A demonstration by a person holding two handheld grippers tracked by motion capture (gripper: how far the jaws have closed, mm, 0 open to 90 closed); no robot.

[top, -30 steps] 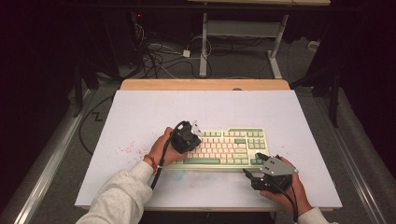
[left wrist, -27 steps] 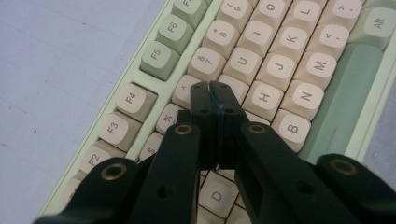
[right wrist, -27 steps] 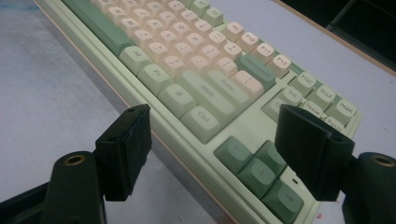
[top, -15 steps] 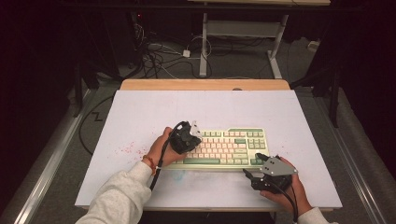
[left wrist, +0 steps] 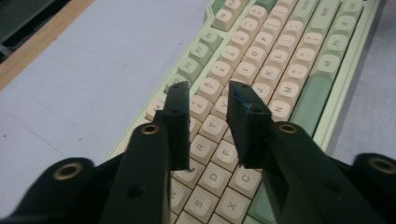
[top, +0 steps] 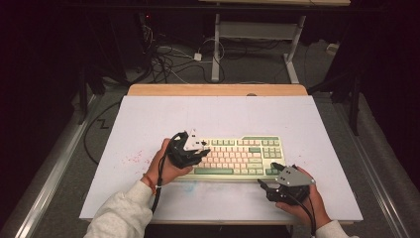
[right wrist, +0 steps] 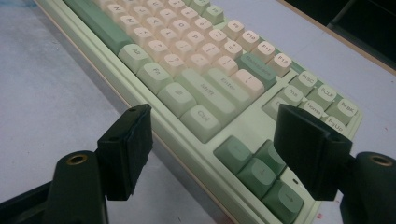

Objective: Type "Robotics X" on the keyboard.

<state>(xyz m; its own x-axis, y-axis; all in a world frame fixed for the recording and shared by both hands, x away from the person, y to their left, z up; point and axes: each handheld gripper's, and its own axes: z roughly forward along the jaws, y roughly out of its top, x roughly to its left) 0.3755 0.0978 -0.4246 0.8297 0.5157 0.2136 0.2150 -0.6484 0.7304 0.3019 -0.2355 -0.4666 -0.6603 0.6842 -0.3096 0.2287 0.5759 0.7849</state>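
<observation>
My right gripper (top: pixel 270 184) sits nearest me, at the keyboard's (top: pixel 237 156) near right corner, jaws spread wide with nothing between them; in the right gripper view they straddle the arrow keys (right wrist: pixel 254 168) without touching. If I lower it carelessly, one jaw could land on the front edge and tip or shove the keyboard across the white surface (top: pixel 223 114), since nothing pins it there.

Farther in, my left gripper (top: pixel 190 148) hovers over the left half of the keyboard. Its jaws have just been opening and now stand partly apart, with no key pinched between them; in the left gripper view the tips hang above the letter rows around the T and Y keys (left wrist: pixel 212 109). The risk here, as I judge it, is that the gap roughly matches one key: coming down off-centre, a tip could press two keys together, or catch a cap's edge and pry it loose. The trailing cable (top: pixel 159 191) could also drag on my sleeve (top: pixel 119 215).
</observation>
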